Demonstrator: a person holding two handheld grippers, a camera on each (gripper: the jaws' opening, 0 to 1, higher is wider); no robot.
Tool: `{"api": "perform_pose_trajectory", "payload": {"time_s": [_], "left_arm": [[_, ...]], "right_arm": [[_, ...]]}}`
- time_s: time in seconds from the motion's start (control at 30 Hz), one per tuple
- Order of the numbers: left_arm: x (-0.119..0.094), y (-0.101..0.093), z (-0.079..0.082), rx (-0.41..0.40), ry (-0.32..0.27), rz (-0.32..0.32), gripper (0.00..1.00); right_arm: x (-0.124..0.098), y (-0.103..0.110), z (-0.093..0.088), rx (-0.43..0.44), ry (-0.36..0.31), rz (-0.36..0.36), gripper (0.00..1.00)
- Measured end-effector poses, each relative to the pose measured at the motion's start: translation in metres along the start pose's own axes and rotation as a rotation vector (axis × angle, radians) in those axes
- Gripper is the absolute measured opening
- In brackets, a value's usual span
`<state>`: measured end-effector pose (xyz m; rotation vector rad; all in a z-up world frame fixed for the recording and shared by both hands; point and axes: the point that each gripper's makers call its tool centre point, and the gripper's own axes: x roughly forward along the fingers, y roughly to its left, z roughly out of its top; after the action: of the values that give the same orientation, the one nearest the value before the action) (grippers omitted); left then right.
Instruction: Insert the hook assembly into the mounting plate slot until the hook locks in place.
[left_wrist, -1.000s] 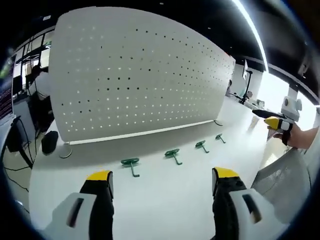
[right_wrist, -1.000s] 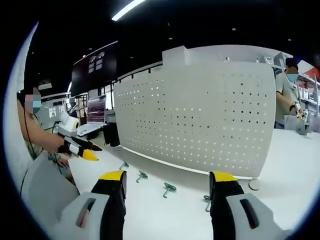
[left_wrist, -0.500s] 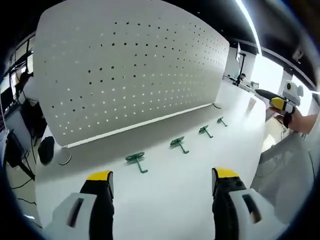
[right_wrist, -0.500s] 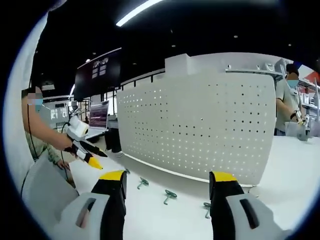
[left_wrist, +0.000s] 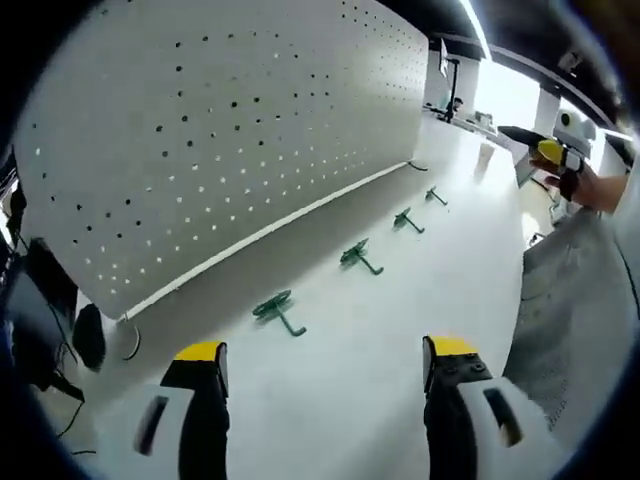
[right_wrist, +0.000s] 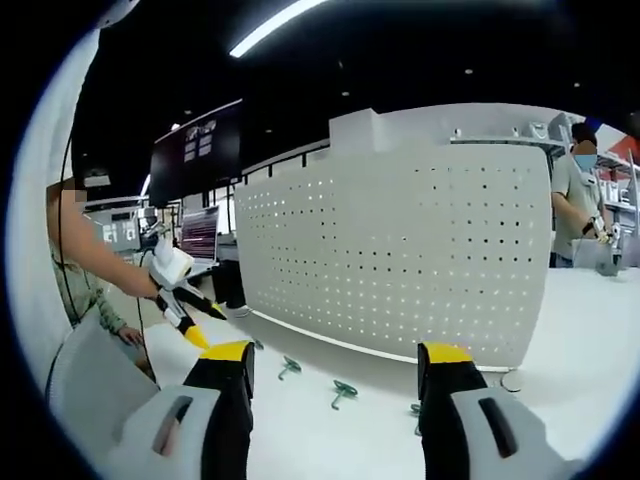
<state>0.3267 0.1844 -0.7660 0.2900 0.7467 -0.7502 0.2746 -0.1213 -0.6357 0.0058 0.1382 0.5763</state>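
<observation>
A: Left gripper view first. How does the left gripper (left_wrist: 325, 360) sit?

B: Low over the white tabletop (left_wrist: 400, 300), tipped downward, jaws apart with nothing between them. The pegboard (left_wrist: 220, 130) stands upright from 9 to 1 o'clock.

A: Hooks?

B: Four green hooks, lying in a row along the foot of the pegboard, apart from it: one (left_wrist: 278, 309) at 12 o'clock from the jaws, then a second (left_wrist: 357, 257), a third (left_wrist: 405, 219) and a fourth (left_wrist: 435, 196) running off toward 1 o'clock. The right gripper (left_wrist: 548, 152) is at 2 o'clock, in a hand.

A: And the right gripper view?

B: The right gripper (right_wrist: 333, 365) points level at the pegboard (right_wrist: 400, 250), jaws apart and empty. I count three hooks for sure: one (right_wrist: 289, 367), another (right_wrist: 343, 393), and one (right_wrist: 415, 409) half hidden by the right jaw. The left gripper (right_wrist: 185, 305) is at 9 o'clock, angled down toward the tabletop (right_wrist: 570, 310).
</observation>
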Motion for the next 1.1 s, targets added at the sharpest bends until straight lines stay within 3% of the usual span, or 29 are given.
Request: {"api": "perform_pose_trajectory", "payload": {"time_s": [0.13, 0.27, 0.43, 0.77, 1.1], "left_arm": [[0.004, 0.004, -0.007, 0.082, 0.048, -0.020, 0.82], [0.005, 0.008, -0.009, 0.118, 0.060, -0.033, 0.82], [0.009, 0.009, -0.014, 0.233, 0.099, -0.074, 0.80], [0.022, 0.015, -0.031, 0.427, 0.250, -0.160, 0.75], [0.032, 0.028, -0.023, 0.556, 0.309, -0.205, 0.73]], "right_arm": [[0.000, 0.000, -0.001, 0.002, 0.003, 0.003, 0.64], [0.000, 0.001, -0.002, 0.001, 0.005, 0.008, 0.63], [0.001, 0.001, -0.003, 0.001, 0.009, 0.009, 0.63], [0.001, 0.005, -0.005, 0.002, 0.019, 0.024, 0.63], [0.001, 0.005, -0.006, 0.012, 0.021, 0.027, 0.62]]}}
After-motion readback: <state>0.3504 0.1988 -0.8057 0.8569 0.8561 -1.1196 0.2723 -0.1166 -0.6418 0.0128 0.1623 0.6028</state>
